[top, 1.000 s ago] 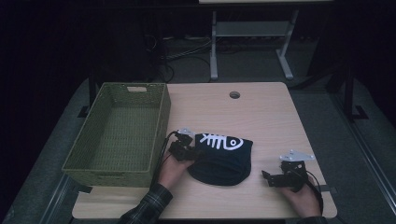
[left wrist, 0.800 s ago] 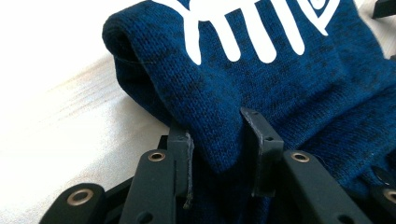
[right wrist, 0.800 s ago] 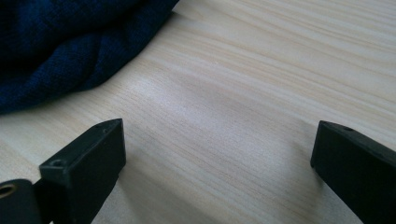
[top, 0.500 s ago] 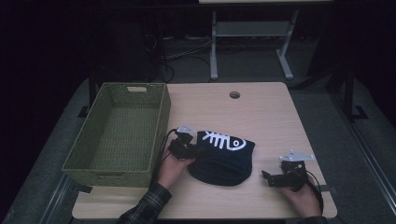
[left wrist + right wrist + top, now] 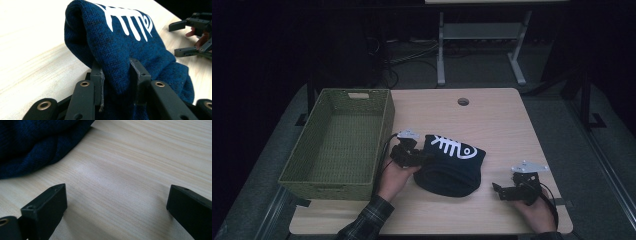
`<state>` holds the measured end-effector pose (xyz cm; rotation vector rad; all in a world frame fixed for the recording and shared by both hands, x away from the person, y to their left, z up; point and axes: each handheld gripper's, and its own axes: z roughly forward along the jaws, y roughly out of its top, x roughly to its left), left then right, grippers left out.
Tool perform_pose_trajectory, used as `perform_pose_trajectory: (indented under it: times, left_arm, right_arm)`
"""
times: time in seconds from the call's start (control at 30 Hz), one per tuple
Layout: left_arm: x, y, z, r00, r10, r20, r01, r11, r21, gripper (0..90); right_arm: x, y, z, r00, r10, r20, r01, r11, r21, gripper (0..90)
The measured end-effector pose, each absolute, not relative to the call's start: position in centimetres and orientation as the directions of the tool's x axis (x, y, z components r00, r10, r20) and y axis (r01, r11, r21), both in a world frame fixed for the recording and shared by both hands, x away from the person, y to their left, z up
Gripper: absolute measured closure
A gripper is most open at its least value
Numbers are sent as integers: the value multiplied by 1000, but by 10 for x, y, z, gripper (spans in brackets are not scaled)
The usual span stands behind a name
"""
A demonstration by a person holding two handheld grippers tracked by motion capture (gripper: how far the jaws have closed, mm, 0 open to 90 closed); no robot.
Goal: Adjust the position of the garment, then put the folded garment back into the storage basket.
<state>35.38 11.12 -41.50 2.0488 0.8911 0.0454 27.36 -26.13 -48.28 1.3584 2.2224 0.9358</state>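
A folded dark blue knit garment with a white fish-skeleton print lies on the wooden table. My left gripper is at its left edge, shut on a thick fold of the knit, which bulges up between the two jaws and is lifted a little off the table. My right gripper rests near the front right of the table, open, with bare wood between its jaws. The garment's edge lies to the left beyond it.
A green woven basket stands at the table's left side, close beside the left gripper. A round cable hole is at the back of the table. Desk legs and cables stand on the floor behind.
My left gripper has risen slightly with the garment's left edge in it, bunching the fold higher. The right gripper has stayed where it was.
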Motion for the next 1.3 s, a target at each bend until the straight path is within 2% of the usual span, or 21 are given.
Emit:
perform_pose_trajectory:
  times: [0.43, 1.3]
  left_arm:
    - [346, 116, -385, 769, 572, -286, 537, -333, 775, 689]
    - [339, 148, -330, 796, 570, -204, 450, -332, 829, 708]
  right_arm:
    - [274, -261, -483, -469, 883, 28, 637, 316, 703, 26]
    - [274, -261, -483, -470, 882, 29, 636, 316, 704, 26]
